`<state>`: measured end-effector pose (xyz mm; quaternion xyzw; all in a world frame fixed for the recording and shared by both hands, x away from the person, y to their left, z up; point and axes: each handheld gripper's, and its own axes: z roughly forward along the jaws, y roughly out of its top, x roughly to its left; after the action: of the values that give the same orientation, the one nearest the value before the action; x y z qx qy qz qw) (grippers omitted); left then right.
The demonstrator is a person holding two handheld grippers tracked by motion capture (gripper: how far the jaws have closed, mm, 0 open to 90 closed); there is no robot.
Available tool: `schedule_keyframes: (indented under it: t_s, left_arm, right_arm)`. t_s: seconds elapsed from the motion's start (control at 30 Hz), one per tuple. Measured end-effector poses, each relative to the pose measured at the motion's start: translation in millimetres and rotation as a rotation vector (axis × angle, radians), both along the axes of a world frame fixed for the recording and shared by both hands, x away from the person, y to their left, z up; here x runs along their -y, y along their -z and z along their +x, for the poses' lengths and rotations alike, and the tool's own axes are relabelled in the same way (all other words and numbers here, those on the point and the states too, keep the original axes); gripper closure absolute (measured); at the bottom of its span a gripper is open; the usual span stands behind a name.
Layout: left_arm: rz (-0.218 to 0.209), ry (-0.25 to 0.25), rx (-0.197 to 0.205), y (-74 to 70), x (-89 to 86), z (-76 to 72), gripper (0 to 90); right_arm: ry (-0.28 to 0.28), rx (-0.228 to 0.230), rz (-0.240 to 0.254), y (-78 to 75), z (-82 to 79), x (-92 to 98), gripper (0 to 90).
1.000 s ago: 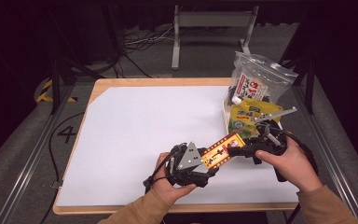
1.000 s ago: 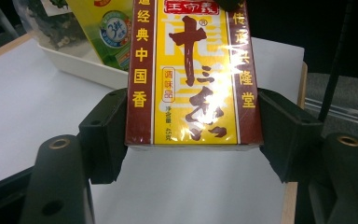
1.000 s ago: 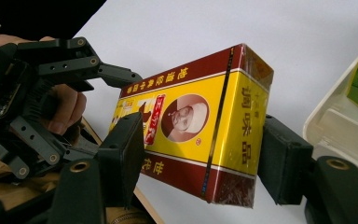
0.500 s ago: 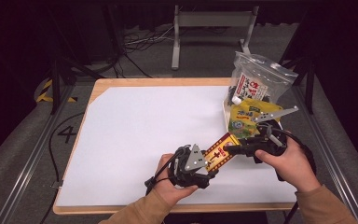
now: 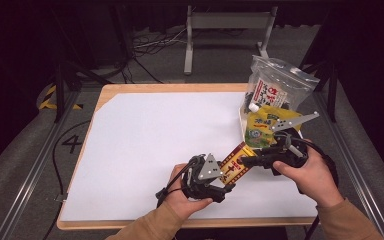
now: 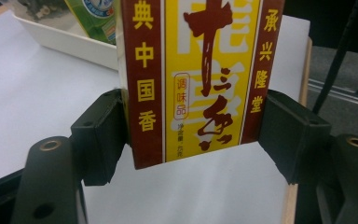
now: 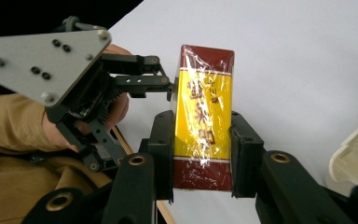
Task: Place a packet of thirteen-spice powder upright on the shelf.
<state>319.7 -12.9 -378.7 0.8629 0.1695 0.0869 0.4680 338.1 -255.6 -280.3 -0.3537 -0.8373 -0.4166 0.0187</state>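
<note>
A: Nearest us, what's held?

B: A red and yellow box (image 5: 237, 163) wrapped in shiny film, lifted just above the white table (image 5: 145, 145). The left gripper (image 5: 219, 176) has been easing open; one pad touches the box's side, the other stands just off it. The right gripper (image 5: 252, 161) has been closing, and its pads pinch the box's other end.

A: Farther back?

B: A white tray (image 5: 242, 126) holds a yellow-green pouch (image 5: 261, 127); behind it, a clear bag (image 5: 277, 85) holds a red and white packet (image 5: 270, 94).
</note>
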Motion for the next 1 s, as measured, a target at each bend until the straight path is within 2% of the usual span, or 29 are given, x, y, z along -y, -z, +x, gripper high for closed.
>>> schedule_keyframes:
  t_s: [0.1,0.2,0.43,0.47,0.5,0.67,0.77,1.0]
  left_arm:
    - [-0.015,-0.005,-0.015,-1.5,-4.9,1.6,25.2]
    - [-0.005,-0.015,-0.012,-3.2,-9.4,0.9,23.7]
    - [-0.007,-0.081,-0.027,-5.7,-30.3,5.0,23.4]
    - [-0.007,-0.081,-0.027,-5.7,-30.3,5.0,23.5]
    - [-0.005,-0.091,-0.024,-6.2,-34.6,5.8,23.5]
    - [0.006,-0.141,-0.022,-5.6,-53.0,8.0,23.5]
    - [0.011,-0.169,-0.034,-4.1,-64.6,11.0,23.5]
    - [0.010,-0.216,-0.044,-3.4,-85.9,14.5,23.5]
  right_arm:
    - [-0.012,0.022,-0.013,-6.7,-1.0,-2.8,68.1]
    - [-0.025,0.036,-0.022,-12.0,-0.1,-3.8,68.1]
    - [-0.077,0.078,-0.119,-25.1,3.1,-5.7,68.1]
    - [-0.077,0.078,-0.119,-25.1,3.1,-5.7,68.1]
    - [-0.091,0.098,-0.142,-29.4,4.2,-5.8,68.1]
    - [-0.106,0.128,-0.175,-36.3,7.7,-3.9,68.1]
    - [-0.115,0.145,-0.198,-40.6,10.3,-1.8,68.1]
    - [-0.152,0.201,-0.262,-48.8,13.9,1.2,68.1]
